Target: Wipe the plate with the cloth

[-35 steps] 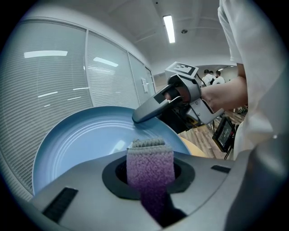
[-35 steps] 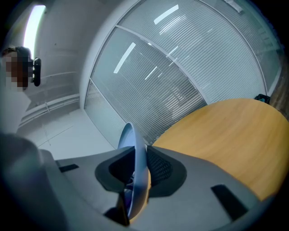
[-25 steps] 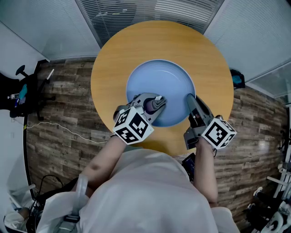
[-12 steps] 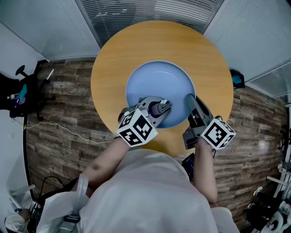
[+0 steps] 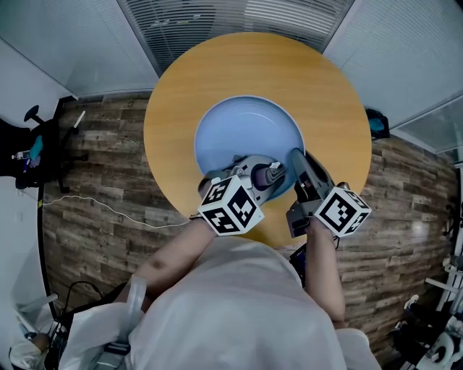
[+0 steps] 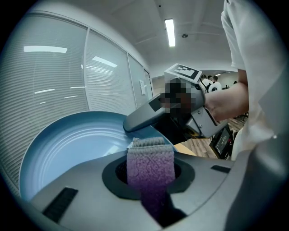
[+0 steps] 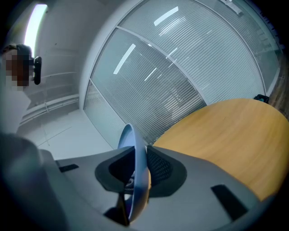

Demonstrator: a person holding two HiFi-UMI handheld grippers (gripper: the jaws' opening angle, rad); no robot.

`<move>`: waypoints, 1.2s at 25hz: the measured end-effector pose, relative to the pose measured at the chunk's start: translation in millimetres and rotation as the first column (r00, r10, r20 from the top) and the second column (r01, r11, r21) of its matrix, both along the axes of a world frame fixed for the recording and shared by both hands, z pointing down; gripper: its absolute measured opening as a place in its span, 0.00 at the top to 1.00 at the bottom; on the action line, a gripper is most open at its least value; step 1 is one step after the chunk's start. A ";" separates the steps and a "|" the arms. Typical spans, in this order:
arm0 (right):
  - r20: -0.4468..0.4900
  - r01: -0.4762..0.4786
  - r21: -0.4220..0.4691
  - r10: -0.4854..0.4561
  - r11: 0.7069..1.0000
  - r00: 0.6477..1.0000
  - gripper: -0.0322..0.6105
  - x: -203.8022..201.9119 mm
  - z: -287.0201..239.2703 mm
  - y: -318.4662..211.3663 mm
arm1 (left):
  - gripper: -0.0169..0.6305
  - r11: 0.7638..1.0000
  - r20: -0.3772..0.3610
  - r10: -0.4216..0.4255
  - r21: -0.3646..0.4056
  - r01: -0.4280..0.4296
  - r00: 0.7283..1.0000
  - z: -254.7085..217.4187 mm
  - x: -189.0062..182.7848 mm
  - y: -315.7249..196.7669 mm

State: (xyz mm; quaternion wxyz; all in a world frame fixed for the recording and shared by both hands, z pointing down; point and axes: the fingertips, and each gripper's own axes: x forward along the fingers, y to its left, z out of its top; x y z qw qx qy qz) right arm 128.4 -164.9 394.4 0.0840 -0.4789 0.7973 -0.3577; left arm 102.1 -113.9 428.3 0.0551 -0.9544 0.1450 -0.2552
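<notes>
A large pale blue plate [image 5: 242, 134] lies on the round wooden table [image 5: 181, 87]. My right gripper [image 5: 296, 160] is shut on the plate's rim [image 7: 133, 158] at its near right side; the rim stands edge-on between the jaws. My left gripper [image 5: 273, 173] is shut on a folded purple and grey cloth [image 6: 150, 161], whose top pokes out between the jaws. The cloth [image 5: 257, 173] sits over the plate's near part, close to the right gripper [image 6: 149, 118]. The plate's bowl [image 6: 76, 144] spreads to the left of the cloth.
The table stands on a wood-plank floor [image 5: 101, 181] with a white cable [image 5: 108, 209] to the left. Window blinds [image 5: 217, 18] lie beyond the table's far edge. A dark chair [image 5: 32, 144] is at far left. The person's sleeve and body [image 5: 239, 311] fill the near foreground.
My left gripper has slid rightward with the cloth along the plate's near part, toward the right gripper. The plate has shifted slightly left. The right gripper has stayed put.
</notes>
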 end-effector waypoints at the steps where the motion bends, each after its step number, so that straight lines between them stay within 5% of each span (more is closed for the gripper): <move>1: -0.001 0.004 0.000 -0.004 1.000 1.000 0.83 -1.9 0.3 0.6 | 0.85 1.000 0.003 0.010 0.003 -0.010 1.000 0.3 2.0 2.3; 11: 0.007 0.004 0.001 -0.004 1.000 1.000 0.83 2.5 -3.8 0.4 | 0.85 0.992 0.077 0.104 0.069 -0.109 0.992 4.0 14.0 18.0; 30: 0.038 -0.011 0.008 0.011 1.000 0.999 0.83 14.3 -3.4 0.8 | 0.85 0.999 0.078 0.026 0.033 -0.028 0.997 16.7 -18.7 5.9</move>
